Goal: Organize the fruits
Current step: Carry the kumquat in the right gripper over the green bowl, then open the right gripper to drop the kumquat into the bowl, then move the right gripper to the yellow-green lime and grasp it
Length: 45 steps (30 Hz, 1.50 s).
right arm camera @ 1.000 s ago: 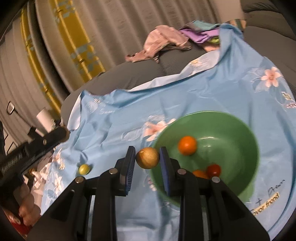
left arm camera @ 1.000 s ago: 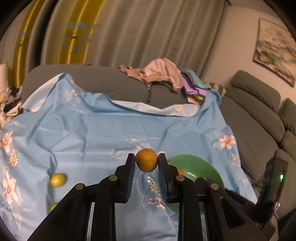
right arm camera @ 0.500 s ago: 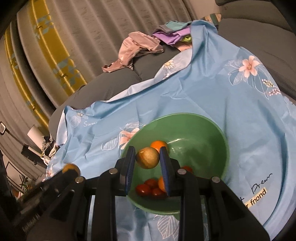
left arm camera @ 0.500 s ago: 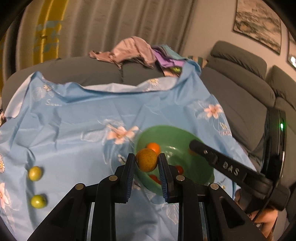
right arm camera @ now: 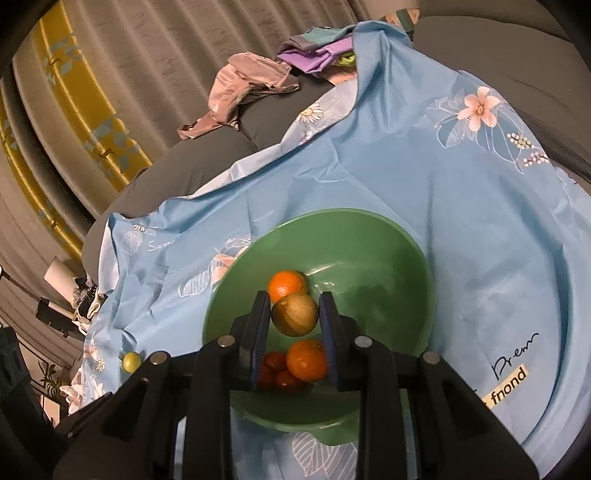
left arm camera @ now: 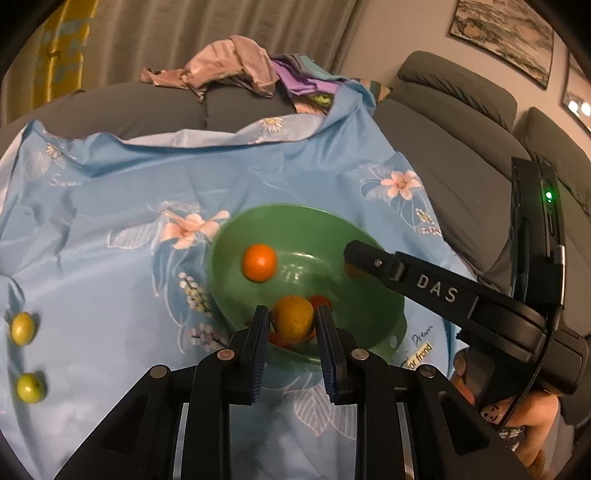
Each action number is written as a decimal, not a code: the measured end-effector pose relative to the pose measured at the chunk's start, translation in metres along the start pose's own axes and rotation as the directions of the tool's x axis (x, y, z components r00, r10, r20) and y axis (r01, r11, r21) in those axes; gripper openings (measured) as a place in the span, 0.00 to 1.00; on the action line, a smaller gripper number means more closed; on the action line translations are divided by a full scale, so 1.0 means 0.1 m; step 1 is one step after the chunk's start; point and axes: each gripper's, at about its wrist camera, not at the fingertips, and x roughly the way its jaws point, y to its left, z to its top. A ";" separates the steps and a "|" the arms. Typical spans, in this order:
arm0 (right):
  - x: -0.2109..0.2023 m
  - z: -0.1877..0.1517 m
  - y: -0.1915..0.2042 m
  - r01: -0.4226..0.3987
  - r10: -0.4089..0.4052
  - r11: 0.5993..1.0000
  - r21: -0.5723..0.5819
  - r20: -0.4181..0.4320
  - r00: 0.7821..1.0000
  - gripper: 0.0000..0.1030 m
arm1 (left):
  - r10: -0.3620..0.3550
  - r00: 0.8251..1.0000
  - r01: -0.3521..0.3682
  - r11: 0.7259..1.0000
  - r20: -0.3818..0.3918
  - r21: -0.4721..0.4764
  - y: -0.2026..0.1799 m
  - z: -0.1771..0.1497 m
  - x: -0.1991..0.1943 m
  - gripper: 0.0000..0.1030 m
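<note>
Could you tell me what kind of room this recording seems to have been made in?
Most likely a home living room. A grey sofa wraps around the scene, a framed picture hangs on the wall above it, and long curtains cover the back. Loose clothes lie piled on the sofa.

A home living rm; grey sectional sofa [left arm camera: 454,147] runs beyond & to the right of the left claw [left arm camera: 291,325], w/ a heap of loose clothes [left arm camera: 236,70] on its back, far ahead of the claw; pleated curtains [right arm camera: 122,62], grey w/ yellow panels, hang behind; framed pictures [left arm camera: 506,33] on the wall upper right; a floral blue sheet [left arm camera: 110,206] is draped over the seat under the claw.
</note>
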 end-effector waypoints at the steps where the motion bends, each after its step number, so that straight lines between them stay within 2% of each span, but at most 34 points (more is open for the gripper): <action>1: 0.01 0.00 -0.01 0.004 -0.004 1.000 0.003 -0.003 1.000 0.28 | -0.007 1.000 0.007 1.000 -0.006 0.001 -0.01 0.00 0.01 0.25; 14: 0.04 -0.01 -0.09 0.018 -0.018 1.000 0.020 -0.018 1.000 0.28 | -0.075 0.996 0.075 0.997 -0.055 -0.003 -0.12 -0.07 0.20 0.25; 27: 0.03 0.01 -0.10 0.032 -0.032 0.999 0.021 -0.019 0.999 0.28 | -0.130 0.991 0.128 0.991 -0.042 -0.045 -0.09 -0.04 0.24 0.25; 29: 0.02 0.01 -0.09 0.026 -0.025 1.000 0.018 -0.015 1.000 0.28 | -0.129 0.991 0.128 0.990 -0.029 -0.053 -0.07 -0.02 0.19 0.28; 31: 0.02 0.01 -0.08 0.016 -0.016 1.000 0.016 -0.015 1.000 0.29 | -0.125 0.992 0.124 0.990 -0.014 -0.064 -0.01 0.00 0.12 0.42; 32: 0.02 0.02 -0.06 0.009 -0.009 1.000 0.014 -0.016 1.000 0.31 | -0.110 0.994 0.109 0.992 -0.008 -0.070 0.03 0.01 0.08 0.44; 34: 0.03 0.01 -0.03 -0.004 0.005 1.000 0.005 -0.021 1.000 0.39 | -0.072 0.997 0.072 0.995 0.007 -0.076 0.11 0.03 -0.01 0.45; 38: 0.06 -0.01 0.11 -0.038 0.037 0.999 -0.029 -0.037 0.999 0.42 | 0.037 0.999 -0.034 0.992 0.019 -0.125 0.43 0.03 -0.27 0.45; 39: 0.07 -0.02 0.19 -0.068 0.066 0.997 -0.044 -0.047 0.997 0.42 | 0.059 0.998 -0.056 0.989 0.019 -0.138 0.51 0.01 -0.32 0.45; 41: 0.09 -0.06 0.32 -0.129 0.124 0.989 -0.070 -0.067 0.990 0.48 | 0.134 0.991 -0.126 0.975 0.030 -0.185 0.77 -0.04 -0.48 0.45; 42: 0.12 -0.09 0.44 -0.178 0.170 0.980 -0.092 -0.089 0.981 0.52 | 0.195 0.981 -0.186 0.959 0.020 -0.212 0.94 -0.09 -0.56 0.45; 45: 0.22 -0.22 0.77 -0.288 0.265 0.947 -0.144 -0.161 0.951 0.53 | 0.312 0.949 -0.310 0.912 -0.038 -0.269 1.39 -0.19 -0.70 0.45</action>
